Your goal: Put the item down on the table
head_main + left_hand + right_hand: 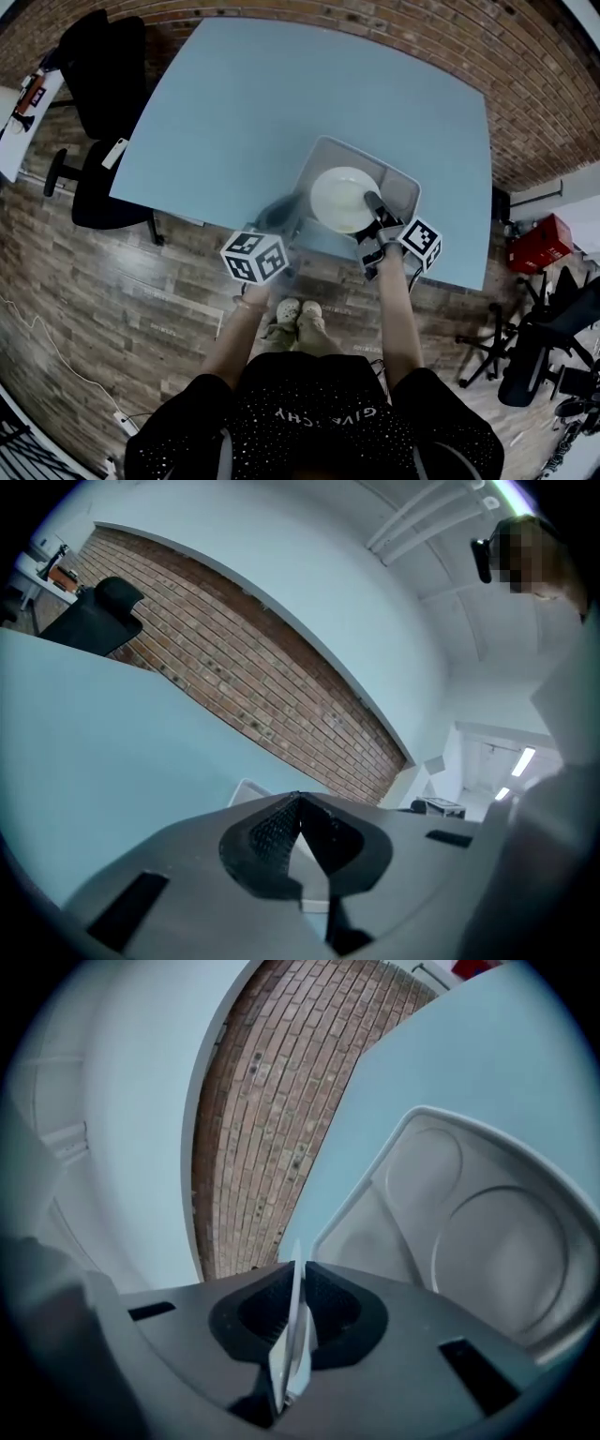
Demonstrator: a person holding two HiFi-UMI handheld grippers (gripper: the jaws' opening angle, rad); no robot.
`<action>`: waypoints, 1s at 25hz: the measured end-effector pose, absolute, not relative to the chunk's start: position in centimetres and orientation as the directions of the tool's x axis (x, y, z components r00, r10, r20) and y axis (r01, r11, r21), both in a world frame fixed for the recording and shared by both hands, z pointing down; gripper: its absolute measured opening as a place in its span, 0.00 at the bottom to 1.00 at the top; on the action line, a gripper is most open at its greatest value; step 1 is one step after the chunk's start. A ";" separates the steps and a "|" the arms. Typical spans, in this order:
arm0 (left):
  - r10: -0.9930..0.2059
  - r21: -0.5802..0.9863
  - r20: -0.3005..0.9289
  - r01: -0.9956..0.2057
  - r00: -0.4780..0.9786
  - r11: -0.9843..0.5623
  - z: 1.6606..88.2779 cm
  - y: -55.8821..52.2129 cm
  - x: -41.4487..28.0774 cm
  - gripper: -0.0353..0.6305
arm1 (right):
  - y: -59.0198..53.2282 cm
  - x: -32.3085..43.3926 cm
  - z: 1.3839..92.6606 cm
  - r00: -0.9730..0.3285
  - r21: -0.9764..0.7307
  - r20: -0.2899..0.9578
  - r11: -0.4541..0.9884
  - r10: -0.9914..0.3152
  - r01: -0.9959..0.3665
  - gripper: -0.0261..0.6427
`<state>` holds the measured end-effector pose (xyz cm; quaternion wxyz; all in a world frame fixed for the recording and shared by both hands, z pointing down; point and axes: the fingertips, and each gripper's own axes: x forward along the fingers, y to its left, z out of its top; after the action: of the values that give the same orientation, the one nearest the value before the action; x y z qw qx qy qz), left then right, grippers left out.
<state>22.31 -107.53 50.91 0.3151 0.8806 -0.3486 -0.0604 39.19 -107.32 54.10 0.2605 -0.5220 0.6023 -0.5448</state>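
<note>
At the far left a black office chair (103, 66) stands off the corner of the light blue table (281, 103), clear of the work.

The left gripper (300, 801) has its jaws drawn in until the tips meet. A pale grey strip sits in the slit behind them. I take that strip for the left rim of the grey compartment tray (330, 150), so this gripper is pinched on the tray.

The tray sits over the table, just inside its near edge. I cannot tell whether its base touches the top or hangs just above it.

The right gripper view shows 2 round recesses in the tray and both look empty. The white plate (339, 199) lies over the tray's middle, with nothing visible on it.

The right gripper (296, 1267) is clamped narrow on a thin white edge, seen end-on between its pads. By the head view that edge is the plate's right rim.

Judging by this, the set-down is in its last stage, with the load brought over the table but not released. The next move calls for both hands to lower level together until the tray sits flat. Then the jaws should part and draw back toward the person without dragging the rims.

A red box (542, 242) stands on the floor to the right, well apart.
</note>
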 end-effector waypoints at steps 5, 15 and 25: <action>-0.675 0.617 0.156 -0.605 0.721 -0.503 52.5 -107.9 21.7 0.07 | -110.2 38.6 56.6 -0.310 -0.872 0.349 -0.185 -0.884 -0.452 0.08; -0.683 0.609 0.186 -0.628 0.707 -0.485 52.8 -107.7 20.4 0.07 | -112.5 37.9 58.0 -0.175 -0.572 0.552 -0.217 -0.816 -0.791 0.11; -0.667 0.614 0.183 -0.613 0.723 -0.497 52.7 -107.3 21.1 0.07 | -110.9 41.2 56.4 -0.018 -0.495 0.535 -0.296 -0.844 -0.817 0.43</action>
<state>21.05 -107.31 52.75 0.3384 0.8642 -0.3703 -0.0393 41.22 -110.89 56.37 0.0172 -0.7005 0.5930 -0.3967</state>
